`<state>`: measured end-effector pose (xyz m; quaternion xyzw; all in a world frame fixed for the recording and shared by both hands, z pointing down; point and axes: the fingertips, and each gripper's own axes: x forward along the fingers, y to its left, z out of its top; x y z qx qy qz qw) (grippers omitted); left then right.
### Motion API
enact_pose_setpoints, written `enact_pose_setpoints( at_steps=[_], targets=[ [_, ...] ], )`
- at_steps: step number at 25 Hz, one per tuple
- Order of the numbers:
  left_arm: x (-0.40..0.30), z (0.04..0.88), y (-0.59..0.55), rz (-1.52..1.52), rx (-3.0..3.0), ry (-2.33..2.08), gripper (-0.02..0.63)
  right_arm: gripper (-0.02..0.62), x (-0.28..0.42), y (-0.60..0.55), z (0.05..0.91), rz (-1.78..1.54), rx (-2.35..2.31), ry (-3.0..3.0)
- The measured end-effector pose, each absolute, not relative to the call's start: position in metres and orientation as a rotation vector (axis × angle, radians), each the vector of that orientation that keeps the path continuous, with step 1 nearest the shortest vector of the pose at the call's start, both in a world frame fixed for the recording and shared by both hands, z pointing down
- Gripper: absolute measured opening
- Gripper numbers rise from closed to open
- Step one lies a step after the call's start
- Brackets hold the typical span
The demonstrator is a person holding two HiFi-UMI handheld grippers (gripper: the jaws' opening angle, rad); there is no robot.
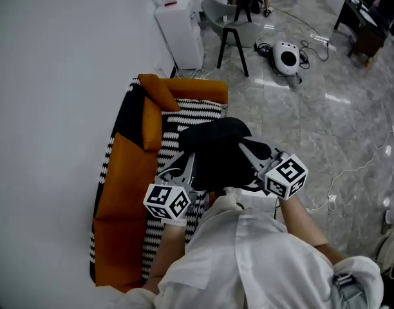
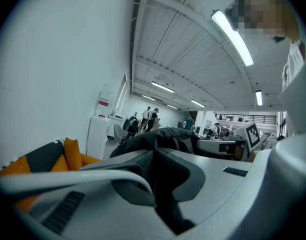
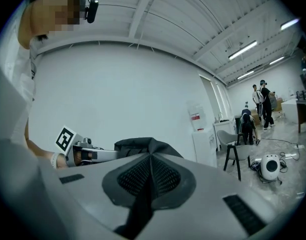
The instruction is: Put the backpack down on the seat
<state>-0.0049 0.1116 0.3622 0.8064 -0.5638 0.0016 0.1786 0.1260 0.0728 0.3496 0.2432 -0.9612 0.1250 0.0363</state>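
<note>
A black backpack [image 1: 216,150] hangs over the striped seat [image 1: 184,118] of an orange sofa [image 1: 123,172], held up between both grippers. My left gripper [image 1: 185,167] is shut on a black strap at the pack's left side; in the left gripper view the jaws [image 2: 155,156] pinch that strap, with the backpack [image 2: 163,136] bulging just beyond. My right gripper [image 1: 250,152] is shut on a strap at the right side; its own view shows the closed gripper [image 3: 150,171] with the backpack [image 3: 143,146] behind. The pack hides the seat beneath it.
An orange pillow [image 1: 159,92] leans at the sofa's far end. A white wall runs along the left. Beyond the sofa stand a white cabinet [image 1: 181,31] and a grey chair [image 1: 232,21]. A white round device [image 1: 287,58] and cables lie on the tiled floor.
</note>
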Motion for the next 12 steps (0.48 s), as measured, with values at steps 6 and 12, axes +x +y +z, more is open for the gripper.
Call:
enact_pose_setpoints(
  at_steps=[6,12],
  targets=[
    [-0.009,0.379,0.06,0.018,2.28,-1.527,0.034,0.026,0.123,0.029,0.369,0.461,0.759,-2.91],
    [-0.018,0.385,0.004,0.028,2.315,-1.445,0.034,0.026,0.114,-0.021,0.372,0.501,0.78,-2.881]
  ],
)
